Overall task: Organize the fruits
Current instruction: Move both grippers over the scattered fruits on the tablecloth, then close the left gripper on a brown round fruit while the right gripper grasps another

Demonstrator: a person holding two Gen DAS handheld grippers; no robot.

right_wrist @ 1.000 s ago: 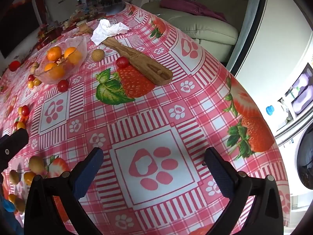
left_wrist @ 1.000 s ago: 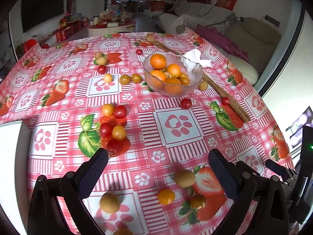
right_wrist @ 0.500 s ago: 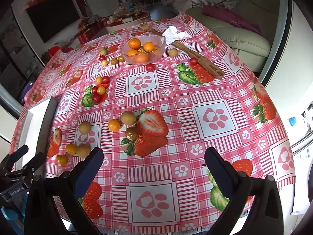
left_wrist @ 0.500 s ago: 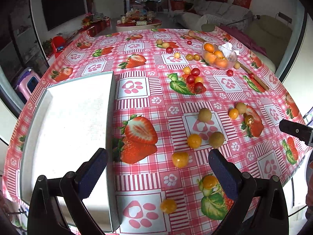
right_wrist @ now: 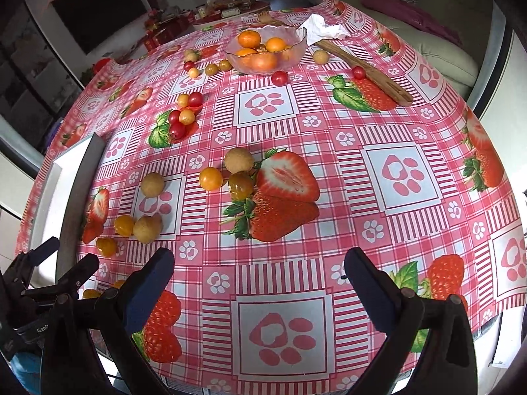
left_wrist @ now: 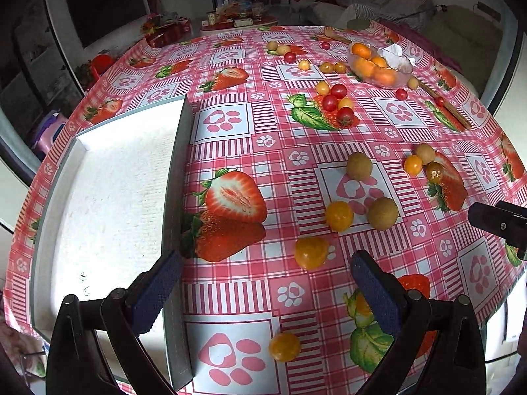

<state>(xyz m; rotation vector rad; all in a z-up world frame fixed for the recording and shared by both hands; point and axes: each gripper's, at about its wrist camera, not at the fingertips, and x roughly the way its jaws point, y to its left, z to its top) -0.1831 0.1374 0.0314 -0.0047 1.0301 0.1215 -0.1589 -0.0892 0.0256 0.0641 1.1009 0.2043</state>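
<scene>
Small fruits lie scattered on a strawberry-print tablecloth: yellow cherry tomatoes (left_wrist: 311, 252), brown longans (left_wrist: 382, 213), and a cluster of red cherry tomatoes (left_wrist: 330, 102). A glass bowl (left_wrist: 378, 64) holds oranges at the far right; it also shows in the right wrist view (right_wrist: 266, 49). An empty white tray (left_wrist: 108, 204) sits at the left. My left gripper (left_wrist: 266, 293) is open and empty above the table's near edge, beside the tray's right rim. My right gripper (right_wrist: 260, 289) is open and empty over the near edge, short of a longan (right_wrist: 238, 160).
A wooden spatula (right_wrist: 365, 72) and a crumpled white tissue (right_wrist: 324, 29) lie beside the bowl. A sofa (right_wrist: 438, 52) stands past the table's right edge. The tray's grey rim (left_wrist: 176, 217) rises above the cloth.
Both grippers have pulled far back from the bowl area toward the table's near edge and come slightly lower. The tray and the near fruits came into view. Both stay open.
</scene>
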